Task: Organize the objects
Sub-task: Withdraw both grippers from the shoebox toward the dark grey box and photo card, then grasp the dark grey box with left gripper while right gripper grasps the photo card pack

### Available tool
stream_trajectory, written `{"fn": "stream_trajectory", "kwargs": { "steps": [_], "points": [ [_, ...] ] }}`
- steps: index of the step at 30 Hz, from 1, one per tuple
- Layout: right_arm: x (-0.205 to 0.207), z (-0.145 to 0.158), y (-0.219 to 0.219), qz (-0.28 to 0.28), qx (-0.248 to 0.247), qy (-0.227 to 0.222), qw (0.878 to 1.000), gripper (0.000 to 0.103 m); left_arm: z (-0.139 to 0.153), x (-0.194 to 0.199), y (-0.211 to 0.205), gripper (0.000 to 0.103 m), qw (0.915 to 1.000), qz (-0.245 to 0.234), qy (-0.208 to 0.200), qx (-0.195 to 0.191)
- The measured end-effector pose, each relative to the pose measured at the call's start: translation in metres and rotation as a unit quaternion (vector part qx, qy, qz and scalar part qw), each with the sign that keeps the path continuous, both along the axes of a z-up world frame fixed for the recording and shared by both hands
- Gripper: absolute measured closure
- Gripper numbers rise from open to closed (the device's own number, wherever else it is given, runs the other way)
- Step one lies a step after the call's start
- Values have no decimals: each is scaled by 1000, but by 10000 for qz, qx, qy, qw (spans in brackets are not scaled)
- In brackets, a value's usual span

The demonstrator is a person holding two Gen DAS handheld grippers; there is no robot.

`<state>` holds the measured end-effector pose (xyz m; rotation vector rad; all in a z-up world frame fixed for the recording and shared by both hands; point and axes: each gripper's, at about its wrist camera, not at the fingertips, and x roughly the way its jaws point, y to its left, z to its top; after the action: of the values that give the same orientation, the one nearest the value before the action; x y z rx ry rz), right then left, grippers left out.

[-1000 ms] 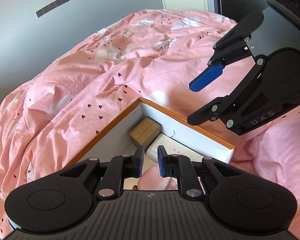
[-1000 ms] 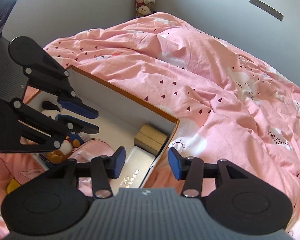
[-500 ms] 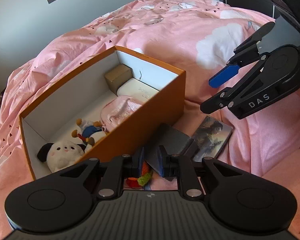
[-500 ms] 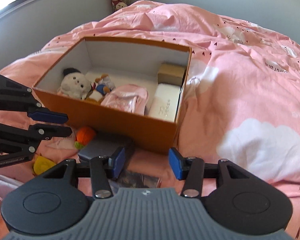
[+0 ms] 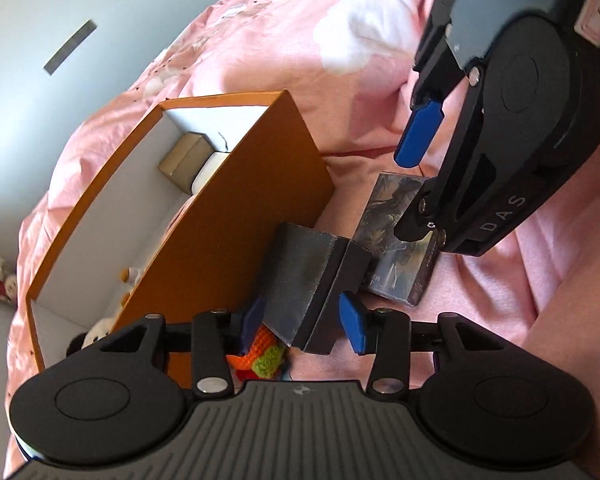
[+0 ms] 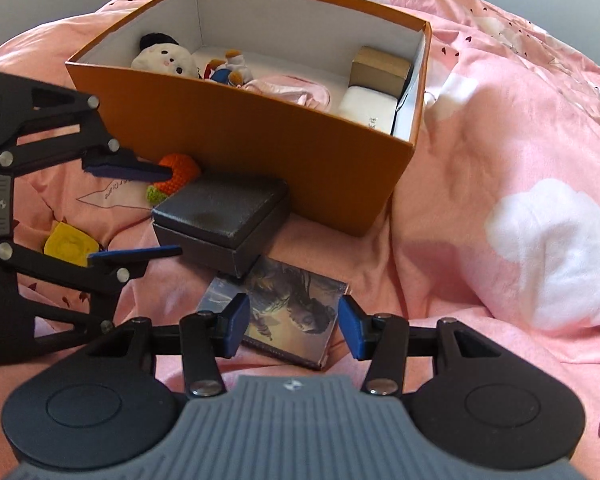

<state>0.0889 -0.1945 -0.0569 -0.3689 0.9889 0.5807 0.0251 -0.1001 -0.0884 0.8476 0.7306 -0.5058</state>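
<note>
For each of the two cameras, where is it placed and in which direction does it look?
Left wrist: on the left gripper, looking down at the dark box between its just-opened fingers, beside the orange box; the right gripper shows at the upper right.
Right wrist: on the right gripper, looking down at the picture case between its open fingers; the left gripper shows at the left.
Both views share the dark box, orange box, picture case and crochet toy.
</note>
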Motion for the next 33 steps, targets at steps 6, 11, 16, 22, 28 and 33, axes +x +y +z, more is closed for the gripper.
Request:
{"fn": "stream_trajectory", "kwargs": {
  "steps": [6,11,16,22,28,33],
  "points": [
    [0,-3,0,67,-48,66,9999,51,-19,3,-9,49,9993,-224,41,310],
    [-3,-6,5,245,-171,52,9995,50,-22,5,-8,52,9995,-209,87,242],
    [-7,-5,12,634,-415,-87,9971,50,-5,5,7,57,9991,105,306,-290],
    [-13,-5,21,1256,-850,-322,9879,44,34,8,40,61,9820,941,864,-1391],
    [-21,-18,36,1801,-1330,-364,9739,40,46,12,63,62,9572,1590,1383,-1984],
    [-24,-31,47,1985,-1739,-555,9630,34,39,30,74,62,9393,1964,1685,-2253]
  ]
}}
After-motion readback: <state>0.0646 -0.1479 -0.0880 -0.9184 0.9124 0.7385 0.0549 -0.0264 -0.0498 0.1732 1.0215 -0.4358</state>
